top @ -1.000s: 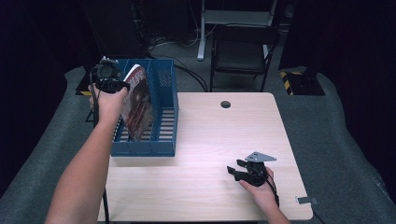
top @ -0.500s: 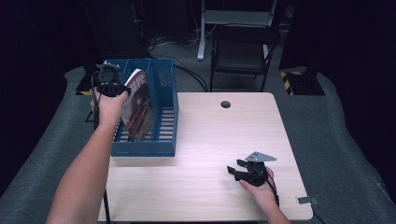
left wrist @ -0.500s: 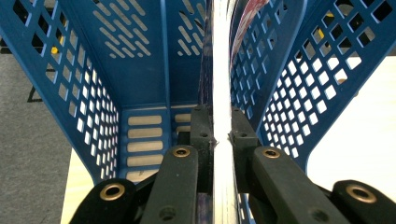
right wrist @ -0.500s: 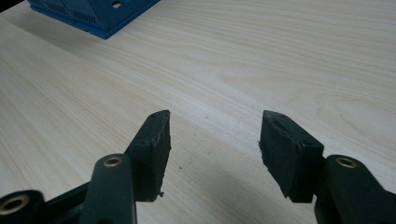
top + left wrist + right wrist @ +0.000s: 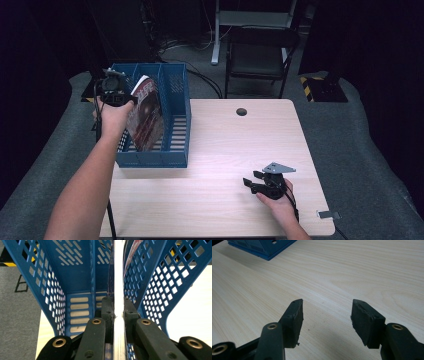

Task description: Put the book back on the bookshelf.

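A thin book with a dark red cover [image 5: 146, 114] stands tilted inside the blue file rack [image 5: 177, 85] at the table's left. My left gripper [image 5: 116, 92] is shut on the book's upper edge. In the left gripper view the book's white page edge [image 5: 119, 277] runs straight up between the two black pads [image 5: 108, 312], with the rack's perforated walls [image 5: 42, 287] on both sides. My right gripper [image 5: 255, 181] rests low on the table near the front right, open, with bare wood between its pads [image 5: 294, 315].
The light wooden table [image 5: 235, 145] has a round cable hole [image 5: 241, 111] at the back. A corner of the blue rack [image 5: 262, 247] lies far off in the right gripper view. A black chair [image 5: 260, 50] stands behind the table; grey floor surrounds it.
The left hand and the book have shifted slightly within the rack. The right gripper has stayed where it was.
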`<action>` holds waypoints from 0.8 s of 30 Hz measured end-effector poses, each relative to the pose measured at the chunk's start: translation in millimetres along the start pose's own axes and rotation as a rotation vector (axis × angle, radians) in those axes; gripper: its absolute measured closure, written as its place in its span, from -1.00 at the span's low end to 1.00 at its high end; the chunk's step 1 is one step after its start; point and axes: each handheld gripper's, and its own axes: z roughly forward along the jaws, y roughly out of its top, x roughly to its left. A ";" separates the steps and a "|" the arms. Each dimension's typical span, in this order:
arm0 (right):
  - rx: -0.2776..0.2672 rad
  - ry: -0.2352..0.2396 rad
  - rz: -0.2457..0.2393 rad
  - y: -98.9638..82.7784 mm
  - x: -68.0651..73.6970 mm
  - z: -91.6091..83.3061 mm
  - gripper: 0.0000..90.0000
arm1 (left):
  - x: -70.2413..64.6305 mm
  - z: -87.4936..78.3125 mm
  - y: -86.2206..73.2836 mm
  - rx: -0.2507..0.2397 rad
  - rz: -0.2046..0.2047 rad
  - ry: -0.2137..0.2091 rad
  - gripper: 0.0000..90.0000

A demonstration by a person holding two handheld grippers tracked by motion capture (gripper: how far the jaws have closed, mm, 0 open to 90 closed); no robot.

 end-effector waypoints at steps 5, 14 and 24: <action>0.002 0.004 -0.009 -0.4 -0.4 0.5 -0.06 | 1.8 -1.1 -2.6 -0.009 -0.008 -0.025 0.81; -0.003 0.001 -0.008 -0.3 -0.6 1.1 -0.06 | 3.6 -7.4 -3.8 -0.010 -0.009 -0.053 0.75; 0.006 0.001 -0.005 -0.5 -0.3 1.6 -0.07 | 7.0 -20.4 -4.9 0.001 0.011 -0.069 0.73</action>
